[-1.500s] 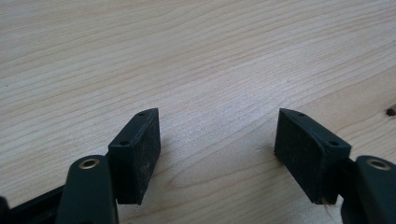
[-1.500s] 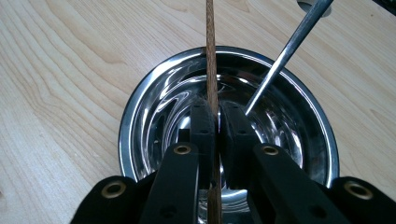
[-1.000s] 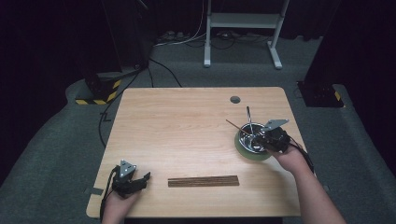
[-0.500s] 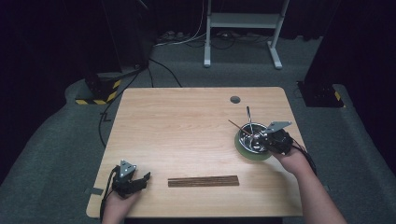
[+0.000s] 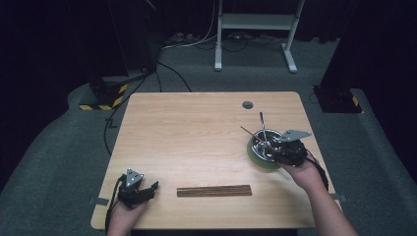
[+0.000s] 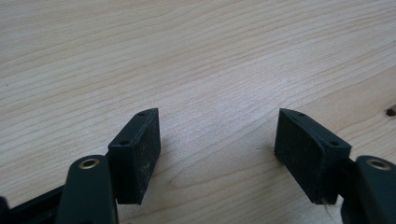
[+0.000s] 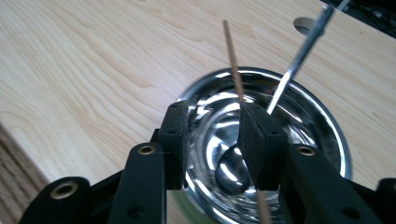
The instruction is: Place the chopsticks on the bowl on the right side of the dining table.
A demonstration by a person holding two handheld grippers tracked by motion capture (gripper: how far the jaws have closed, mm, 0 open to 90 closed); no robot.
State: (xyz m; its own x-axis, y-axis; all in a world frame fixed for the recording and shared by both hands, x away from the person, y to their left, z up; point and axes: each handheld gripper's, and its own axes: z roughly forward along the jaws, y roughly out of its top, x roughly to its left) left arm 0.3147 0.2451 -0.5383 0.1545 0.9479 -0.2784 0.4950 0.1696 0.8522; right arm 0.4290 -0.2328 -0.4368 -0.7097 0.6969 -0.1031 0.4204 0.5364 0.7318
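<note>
A shiny steel bowl [image 5: 254,158] with a green rim sits at the table's right side. A metal spoon [image 7: 299,60] leans in the bowl [image 7: 327,121], its handle [image 5: 262,124] pointing away from me. A thin brown chopstick [image 7: 232,56] also rises out of the bowl, running along the inner face of one pad. My right gripper [image 7: 212,126] hangs over the bowl, jaws apart, open. In the high view the right gripper [image 5: 273,147] points left across the bowl and the chopstick [image 5: 247,131] sticks out to the upper left. My left gripper [image 5: 151,188] rests near the front left corner, open [image 6: 217,135] over bare wood.
A bundle of dark brown chopsticks [image 5: 214,191] lies flat near the table's front edge, between the two hands. A round cable hole [image 5: 247,104] is in the table behind the bowl. Dark floor, cables and a stand lie beyond the table.
The right gripper has shifted slightly over the bowl. The left gripper has not moved.
</note>
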